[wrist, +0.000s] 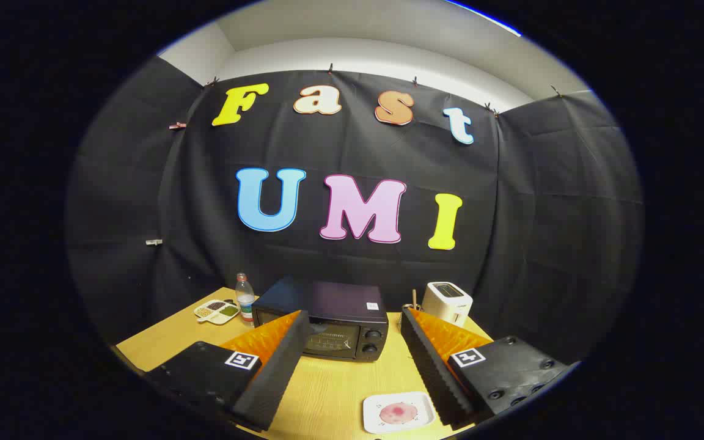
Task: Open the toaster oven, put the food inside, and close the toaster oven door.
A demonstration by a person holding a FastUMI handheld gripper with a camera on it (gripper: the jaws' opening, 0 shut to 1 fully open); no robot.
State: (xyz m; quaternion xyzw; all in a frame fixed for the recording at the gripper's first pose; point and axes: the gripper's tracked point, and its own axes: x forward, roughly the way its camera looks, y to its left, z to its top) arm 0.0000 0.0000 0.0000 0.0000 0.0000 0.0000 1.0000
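A black toaster oven (327,324) stands on the wooden table (340,391) beyond my fingers, its glass door shut and two knobs on its right side. A white square plate (398,412) with a round pink piece of food (399,414) lies close by, just inside my right finger. My gripper (355,360) is open, held above the table with nothing between its fingers. The left finger's tip overlaps the oven's left front corner in view.
A white pop-up toaster (447,302) stands behind and right of the oven. Left of the oven are a clear bottle (244,299) and a divided dish (217,311) of seeds or grains. Black cloth walls close the booth behind.
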